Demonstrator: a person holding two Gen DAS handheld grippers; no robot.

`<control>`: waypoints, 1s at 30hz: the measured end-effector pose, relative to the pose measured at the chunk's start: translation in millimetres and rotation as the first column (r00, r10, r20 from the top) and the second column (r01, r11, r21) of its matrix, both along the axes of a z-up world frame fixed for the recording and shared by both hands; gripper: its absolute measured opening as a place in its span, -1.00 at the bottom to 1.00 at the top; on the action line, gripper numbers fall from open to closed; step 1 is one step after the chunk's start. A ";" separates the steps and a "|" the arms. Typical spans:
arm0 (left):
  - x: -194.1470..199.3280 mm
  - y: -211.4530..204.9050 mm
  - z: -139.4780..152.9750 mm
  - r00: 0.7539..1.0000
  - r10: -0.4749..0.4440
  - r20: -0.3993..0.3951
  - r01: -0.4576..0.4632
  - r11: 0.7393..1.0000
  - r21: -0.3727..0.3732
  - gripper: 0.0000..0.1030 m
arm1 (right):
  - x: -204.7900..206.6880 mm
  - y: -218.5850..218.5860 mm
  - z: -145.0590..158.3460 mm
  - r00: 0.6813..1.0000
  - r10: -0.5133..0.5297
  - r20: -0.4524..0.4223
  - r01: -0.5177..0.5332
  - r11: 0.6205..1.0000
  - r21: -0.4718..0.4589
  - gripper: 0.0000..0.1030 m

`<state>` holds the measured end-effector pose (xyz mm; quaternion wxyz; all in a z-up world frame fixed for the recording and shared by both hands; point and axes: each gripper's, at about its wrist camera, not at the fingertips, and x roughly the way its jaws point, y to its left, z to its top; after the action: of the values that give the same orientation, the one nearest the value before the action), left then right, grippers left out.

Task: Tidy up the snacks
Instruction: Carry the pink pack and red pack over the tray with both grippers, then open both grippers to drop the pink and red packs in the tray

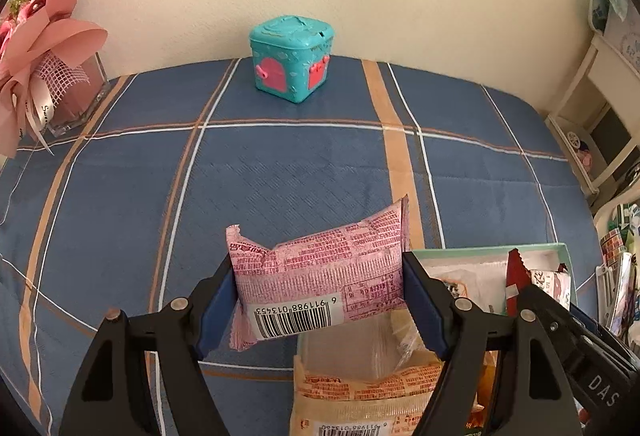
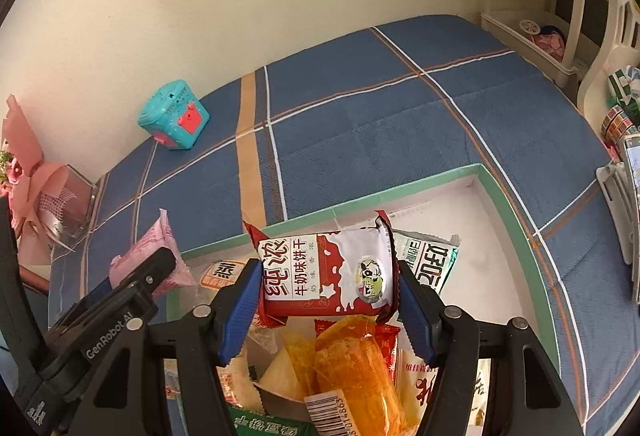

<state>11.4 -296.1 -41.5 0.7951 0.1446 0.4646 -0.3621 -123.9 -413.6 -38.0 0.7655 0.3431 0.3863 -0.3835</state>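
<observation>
While clamped: pink packet (image 1: 320, 276), left gripper (image 1: 320, 300).

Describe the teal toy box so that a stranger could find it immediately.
Look at the blue plaid cloth and follow it to the cream wall. The teal toy box stands there alone, a small cube with pink doors. Unlike the snack packets, it is hard plastic.

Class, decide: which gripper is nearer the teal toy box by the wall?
Left. The left gripper faces the teal toy box head-on; the right gripper sits over the tray, farther off.
</observation>
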 end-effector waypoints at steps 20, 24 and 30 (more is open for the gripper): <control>-7.9 -21.3 -16.3 0.994 -0.071 -0.081 0.075 0.996 0.041 0.52 | -15.6 -7.4 -8.3 0.996 -0.072 -0.062 0.073 0.997 0.020 0.31; -4.7 -24.2 -21.7 0.992 -0.073 -0.101 0.078 0.996 0.043 0.52 | -16.6 -8.1 -9.1 0.994 -0.082 -0.069 0.084 0.996 0.022 0.31; -0.9 -26.4 -26.0 0.991 -0.074 -0.115 0.079 0.996 0.041 0.52 | -17.0 -8.7 -11.1 0.994 -0.086 -0.075 0.088 0.996 0.028 0.31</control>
<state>10.5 -322.5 -67.5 0.7494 0.1595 0.5112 -0.3894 -140.8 -422.2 -49.0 0.7279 0.3573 0.4047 -0.4227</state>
